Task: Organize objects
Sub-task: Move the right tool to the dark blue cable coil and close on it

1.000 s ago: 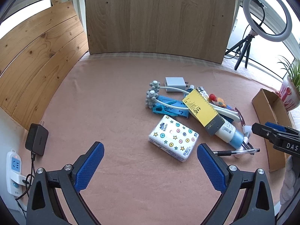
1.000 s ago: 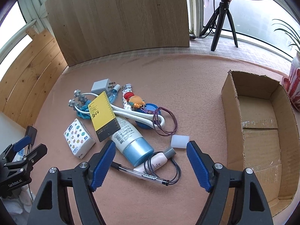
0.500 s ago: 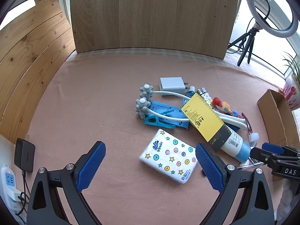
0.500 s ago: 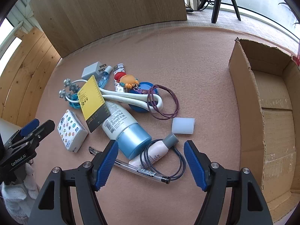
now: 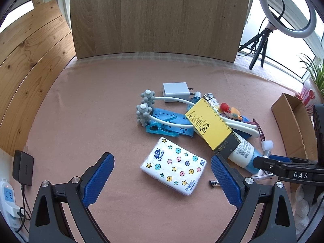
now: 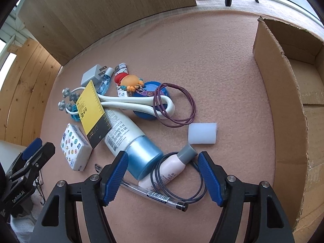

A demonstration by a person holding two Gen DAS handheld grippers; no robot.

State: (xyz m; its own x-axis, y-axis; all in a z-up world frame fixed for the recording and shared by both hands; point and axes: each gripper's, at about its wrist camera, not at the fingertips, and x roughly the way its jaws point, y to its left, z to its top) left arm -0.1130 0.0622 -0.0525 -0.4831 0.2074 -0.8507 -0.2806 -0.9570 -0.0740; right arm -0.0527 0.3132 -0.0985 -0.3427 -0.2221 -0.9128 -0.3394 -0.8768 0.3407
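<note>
Pink felt desk [image 6: 212, 60]; cardboard box [image 6: 283, 121] at right edge; clutter pile mid-desk; tissue pack [image 5: 174, 166] between spread left gripper [image 5: 161, 179] fingers, untouched; small pink bottle [image 6: 172, 171] between right gripper [image 6: 163, 179] fingers, spread, no contact

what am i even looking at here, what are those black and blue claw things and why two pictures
Those are two hand-held grippers; a person carries one in each hand, and each has a fisheye camera looking along its jaws. One picture is from the left gripper, over a tissue pack. The other is from the right gripper, over a small pink bottle, a black cord and a pen. Both stand open and hold nothing. A pile of small things lies on the pink mat, beside a cardboard box.
</note>
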